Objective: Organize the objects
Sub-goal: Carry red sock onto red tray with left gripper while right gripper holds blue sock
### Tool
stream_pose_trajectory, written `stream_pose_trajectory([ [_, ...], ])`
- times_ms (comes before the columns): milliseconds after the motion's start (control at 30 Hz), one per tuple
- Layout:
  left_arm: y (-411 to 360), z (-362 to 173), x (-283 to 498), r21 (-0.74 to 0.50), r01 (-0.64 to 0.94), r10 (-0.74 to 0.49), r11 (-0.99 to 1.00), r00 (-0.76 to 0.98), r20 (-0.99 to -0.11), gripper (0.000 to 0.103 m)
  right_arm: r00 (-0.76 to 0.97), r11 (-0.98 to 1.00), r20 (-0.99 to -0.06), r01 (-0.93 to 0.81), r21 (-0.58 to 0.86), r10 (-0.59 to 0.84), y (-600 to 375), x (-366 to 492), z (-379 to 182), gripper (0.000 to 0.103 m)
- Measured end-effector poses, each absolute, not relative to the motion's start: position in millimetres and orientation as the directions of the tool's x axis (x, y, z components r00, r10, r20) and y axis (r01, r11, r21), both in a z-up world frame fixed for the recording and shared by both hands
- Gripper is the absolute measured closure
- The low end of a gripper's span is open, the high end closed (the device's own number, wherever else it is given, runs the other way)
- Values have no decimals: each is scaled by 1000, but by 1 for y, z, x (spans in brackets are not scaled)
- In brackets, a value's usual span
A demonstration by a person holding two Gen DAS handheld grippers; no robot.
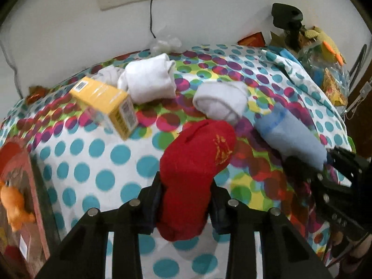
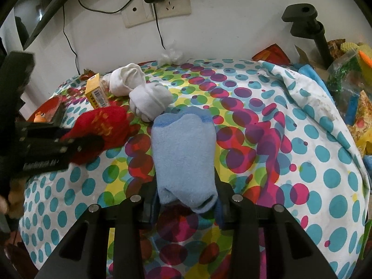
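On the dotted cloth in the left wrist view, the left gripper is clamped on a red sock, its black fingers pressing either side of the sock's near end. No earlier picture shows how the jaws got there. The sock is thick, bright red with a gold mark near its far end, which points away toward the wall. At the far right stands a clear bag stuffed with coloured bits — what they are I cannot tell. Left of the sock lies a yellow box, tilted, with barcodes on its ends. Beyond it sit two rolled white socks, and a third white roll lies just beyond the red sock's tip. To the right a blue sock slants, its near end in the right gripper, which enters from the right edge. At the near left edge lies a red pack with an orange toy.

In the right wrist view, the right gripper is closed on the blue sock, pinching its near end; the sock is pale blue with a darker cuff at the far end. To the left the left gripper holds the red sock, which is blurred. Beyond them lie the yellow box and the white rolls. A black clamp post stands at the far right, beside the clear bag. A wall socket with plugs sits above the cloth.
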State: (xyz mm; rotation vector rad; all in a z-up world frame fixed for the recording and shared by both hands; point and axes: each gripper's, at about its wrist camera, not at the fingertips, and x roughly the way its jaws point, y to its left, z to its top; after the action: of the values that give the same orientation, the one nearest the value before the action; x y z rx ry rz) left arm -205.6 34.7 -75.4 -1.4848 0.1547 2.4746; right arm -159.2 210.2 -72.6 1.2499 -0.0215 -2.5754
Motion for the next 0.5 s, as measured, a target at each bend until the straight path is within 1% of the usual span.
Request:
stream_pose_trajectory([
  [300,41,-69,-151,-2,-237,116,-972,-471,-874,69,-592,-966,-774,239,101,-227,206,-160,-72,68],
  [500,28,-61,-121,4,-158,76,-988,-498,-864,69,-593,-967,-775,239,90,-219,205,-160,-72,68],
])
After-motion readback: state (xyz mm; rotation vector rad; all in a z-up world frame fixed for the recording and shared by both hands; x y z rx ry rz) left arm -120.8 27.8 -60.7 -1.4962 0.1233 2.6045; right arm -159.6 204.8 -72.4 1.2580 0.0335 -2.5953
